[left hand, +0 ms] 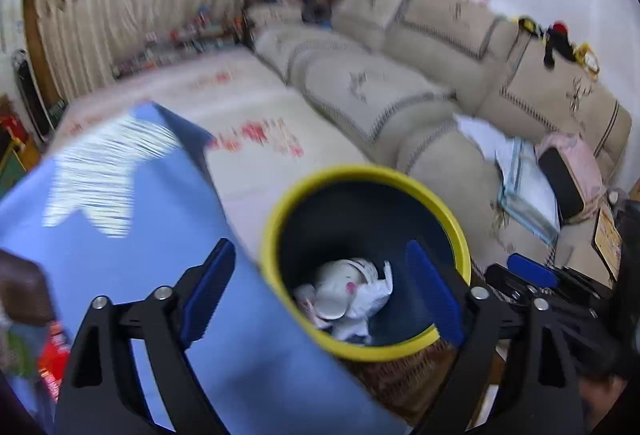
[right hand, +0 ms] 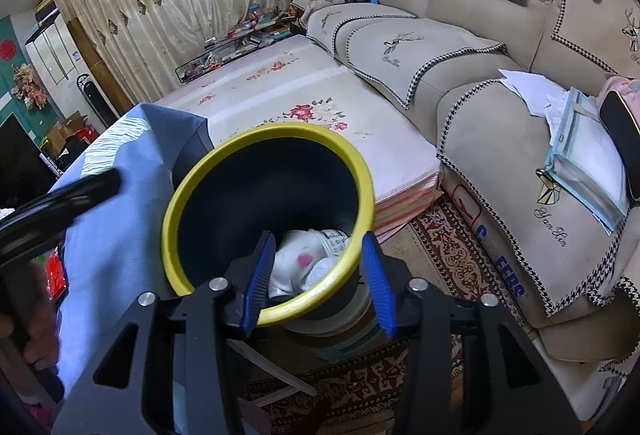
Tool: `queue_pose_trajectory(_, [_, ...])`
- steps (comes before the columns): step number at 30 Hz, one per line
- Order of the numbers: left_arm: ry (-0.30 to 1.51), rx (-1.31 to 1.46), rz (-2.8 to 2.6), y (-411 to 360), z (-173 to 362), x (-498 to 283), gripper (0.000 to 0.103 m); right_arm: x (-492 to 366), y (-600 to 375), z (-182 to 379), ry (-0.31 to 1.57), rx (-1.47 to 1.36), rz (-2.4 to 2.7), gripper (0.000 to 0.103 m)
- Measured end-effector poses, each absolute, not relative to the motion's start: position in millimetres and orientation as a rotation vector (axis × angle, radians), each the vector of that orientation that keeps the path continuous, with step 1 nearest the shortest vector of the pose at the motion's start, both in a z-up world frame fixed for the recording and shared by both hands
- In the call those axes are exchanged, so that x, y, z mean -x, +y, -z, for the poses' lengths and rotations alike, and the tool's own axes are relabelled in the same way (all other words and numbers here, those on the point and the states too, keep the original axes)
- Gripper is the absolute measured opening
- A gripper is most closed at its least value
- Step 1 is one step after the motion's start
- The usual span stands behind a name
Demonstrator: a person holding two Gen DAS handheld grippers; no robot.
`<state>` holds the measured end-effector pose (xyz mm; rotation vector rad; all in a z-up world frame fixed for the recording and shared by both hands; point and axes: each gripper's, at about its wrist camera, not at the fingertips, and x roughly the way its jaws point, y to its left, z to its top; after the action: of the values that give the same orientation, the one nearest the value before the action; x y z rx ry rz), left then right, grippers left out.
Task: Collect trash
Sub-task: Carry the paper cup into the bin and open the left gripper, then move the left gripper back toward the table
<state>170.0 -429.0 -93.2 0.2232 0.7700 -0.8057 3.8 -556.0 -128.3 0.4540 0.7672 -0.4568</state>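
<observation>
A dark bin with a yellow rim (left hand: 360, 171) (right hand: 280, 129) stands beside a table covered with a blue cloth (left hand: 120, 267) (right hand: 116, 235). Crumpled white trash (left hand: 348, 295) (right hand: 304, 255) with a pink spot lies at its bottom. My left gripper (left hand: 320, 247) hangs over the bin's mouth, jaws wide open with nothing between them. My right gripper (right hand: 318, 239) hovers over the bin's near rim, partly open, with no object in its pads. It also shows at the bin's right side in the left wrist view, its blue pad (left hand: 532, 271) apart from the rim.
A beige sofa (right hand: 500, 47) runs along the right, with papers and a plastic folder (right hand: 588, 171) on its seat. A flowered floor mat (right hand: 304, 91) lies behind the bin and a patterned rug (right hand: 444, 247) under it. Red packaging (left hand: 52, 359) sits at the table's left edge.
</observation>
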Motion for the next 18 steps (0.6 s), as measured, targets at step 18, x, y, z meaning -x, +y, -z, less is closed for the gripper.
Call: queue_pose_trajectory(18, [0.455, -0.051, 0.346, -109, 54, -134, 0.098, -46, -487, 109, 0.801, -0.346, 0.362, 0.048])
